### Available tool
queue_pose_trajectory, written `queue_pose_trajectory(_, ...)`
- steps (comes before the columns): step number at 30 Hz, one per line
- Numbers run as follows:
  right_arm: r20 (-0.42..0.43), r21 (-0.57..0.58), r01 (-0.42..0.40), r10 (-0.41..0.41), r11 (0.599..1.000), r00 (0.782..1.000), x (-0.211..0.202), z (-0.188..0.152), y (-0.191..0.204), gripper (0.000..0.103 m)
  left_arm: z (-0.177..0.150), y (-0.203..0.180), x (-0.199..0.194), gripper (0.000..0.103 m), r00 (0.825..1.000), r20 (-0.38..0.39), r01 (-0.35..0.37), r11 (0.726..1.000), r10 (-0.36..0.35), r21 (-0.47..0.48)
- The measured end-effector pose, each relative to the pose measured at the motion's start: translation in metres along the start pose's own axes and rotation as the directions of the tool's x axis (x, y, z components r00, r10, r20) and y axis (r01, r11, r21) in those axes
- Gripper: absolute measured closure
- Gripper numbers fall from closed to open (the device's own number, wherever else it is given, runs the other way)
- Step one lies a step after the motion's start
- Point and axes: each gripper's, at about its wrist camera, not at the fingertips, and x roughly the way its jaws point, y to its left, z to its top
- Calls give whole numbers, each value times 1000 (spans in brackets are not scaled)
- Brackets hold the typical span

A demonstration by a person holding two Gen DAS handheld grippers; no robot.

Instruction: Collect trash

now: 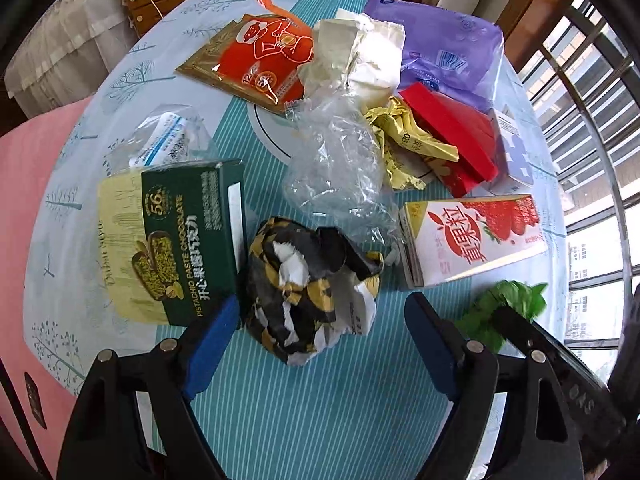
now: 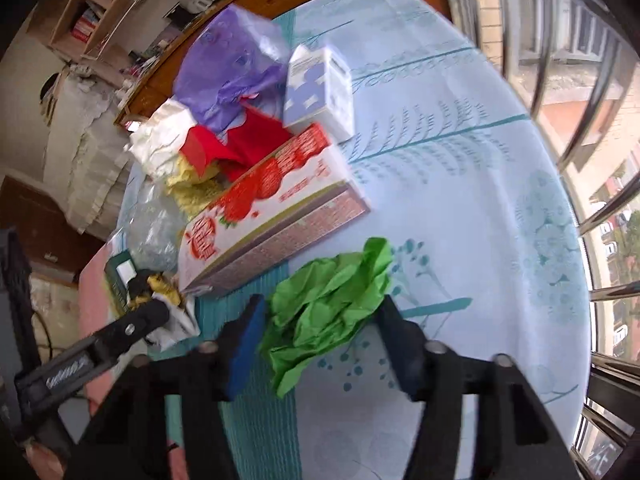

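A crumpled black, gold and white wrapper [image 1: 312, 288] lies on the table between the fingers of my left gripper [image 1: 320, 320], which is open around it. The wrapper also shows in the right wrist view [image 2: 160, 292]. A crumpled green paper [image 2: 328, 304] lies between the fingers of my right gripper [image 2: 320, 316], whose jaws stand close against it. The green paper shows in the left wrist view [image 1: 508, 304] with the right gripper's finger on it.
On the round table [image 1: 320, 400] lie a green chocolate box [image 1: 180, 240], a strawberry milk carton [image 1: 472, 236], clear plastic [image 1: 336, 160], a red box [image 1: 456, 132], a yellow wrapper [image 1: 404, 140], a purple bag [image 1: 448, 48], an orange packet [image 1: 260, 60] and white paper [image 1: 360, 52]. Window bars stand at the right.
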Motion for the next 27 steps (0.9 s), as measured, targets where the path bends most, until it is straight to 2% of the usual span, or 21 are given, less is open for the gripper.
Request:
queue_pose_trajectory(3,11,-15,-3,3,1000,1000,-3,-3,0,53,3,-9,4,21,1000,8,-25,999,25,30)
queue_pose_trajectory(5,13,-16,-20,20,1000,1000,-6,-6,-1,58,5,-13,9,37,999,5,-44,998,44,41)
queue_pose_trajectory(7,16,-19,-37,37,999,999,-9,-9,-1,65,6,-14,11,39,999,12,-41,998,40,42)
queue_pose_trajectory(9,20,-27,-35,35,999,999,-12,-12,0,66,6,-16,8,46,999,27,-39,998,37,49)
queue_pose_trajectory(10,26,-36,-38,39,999,999,-15,-14,1,72,6,-17,6,51,999,36,-38,998,36,59)
queue_pose_trajectory(11,32,-43,-44,45,998,998,-19,-18,0,72,5,-17,3,57,998,44,-38,997,35,66)
queue_pose_trajectory(12,33,-48,-47,48,998,998,-22,-20,1,82,4,-17,0,57,998,49,-33,997,29,75)
queue_pose_trajectory(16,39,-74,-70,73,995,997,-32,-30,6,83,-6,-12,-11,66,999,53,-6,996,2,86)
queue_pose_trajectory(17,46,-88,-70,74,994,996,-35,-34,9,83,-9,-10,-15,74,998,55,1,996,-5,86)
queue_pose_trajectory(27,101,-134,-91,105,987,989,-76,-67,30,83,-59,13,-80,75,987,122,98,991,-108,86)
